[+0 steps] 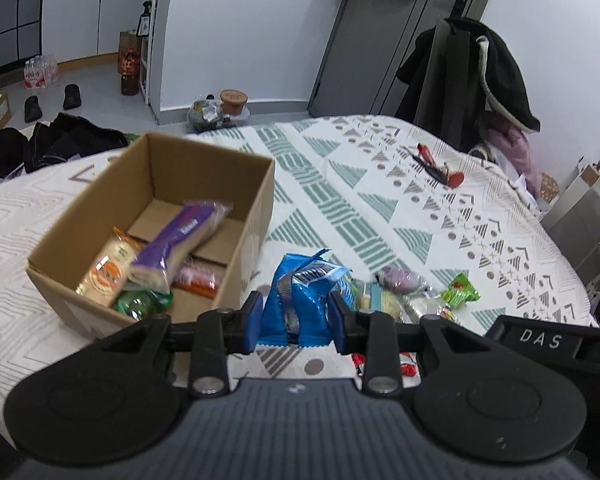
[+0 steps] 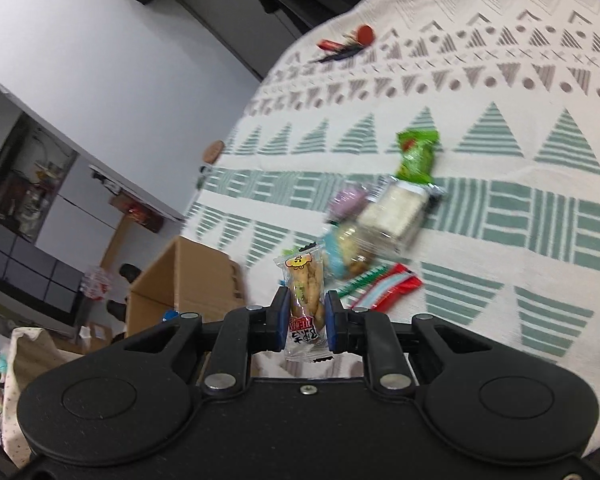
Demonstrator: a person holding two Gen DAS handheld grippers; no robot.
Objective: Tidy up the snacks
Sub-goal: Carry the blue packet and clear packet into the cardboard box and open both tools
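- Left tongs (image 1: pixel 296 314) are clamped on a crumpled blue packet (image 1: pixel 306 296), held upright, long axis vertical.
- Right tongs (image 2: pixel 304 320) are clamped on a clear twisted-biscuit packet (image 2: pixel 305 300), also upright.
- The open cardboard box (image 1: pixel 204 152) lies at ten o'clock from both; the left tongs look nearer.
- Only the left view shows the box's contents; the right view shows loose snacks (image 2: pixel 388 208) on the bed (image 2: pixel 500 220).

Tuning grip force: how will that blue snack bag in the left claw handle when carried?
The blue snack bag looks crumpled and creased between the left claw, so probably floppy, not stiff. Its glossy film may be slippery. It looks puffed and probably light; hard squeezing could crush the contents.
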